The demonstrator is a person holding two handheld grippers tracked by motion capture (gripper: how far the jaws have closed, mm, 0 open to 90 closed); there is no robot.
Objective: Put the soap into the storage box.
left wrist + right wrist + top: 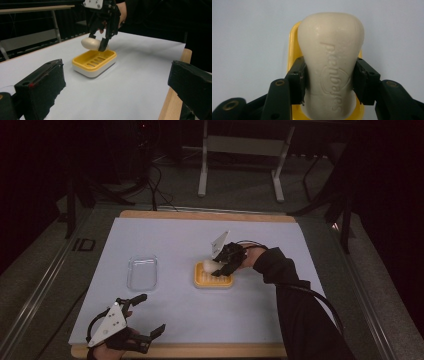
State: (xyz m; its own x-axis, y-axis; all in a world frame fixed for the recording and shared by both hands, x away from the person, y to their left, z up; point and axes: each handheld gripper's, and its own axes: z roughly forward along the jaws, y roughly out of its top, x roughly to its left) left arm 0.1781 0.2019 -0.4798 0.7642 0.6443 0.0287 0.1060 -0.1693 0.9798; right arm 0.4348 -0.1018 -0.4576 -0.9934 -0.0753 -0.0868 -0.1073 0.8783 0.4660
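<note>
A cream bar of soap (330,62) with raised lettering is clamped between the jaws of my right gripper (329,81), which is shut on it. The soap (90,43) hangs just above the far end of a yellow soap dish (95,62) on a white base. From above, the right gripper (223,265) holds the soap (207,265) over the left rim of the dish (213,277) at mid table. My left gripper (150,315) rests near the table's front left edge, jaws wide apart with nothing between them.
A clear plastic lid or tray (142,272) lies on the white sheet (175,240) left of the dish. The wooden table edge (200,351) runs along the front. Beyond the table stand dark frames and a white stand's legs (240,165).
</note>
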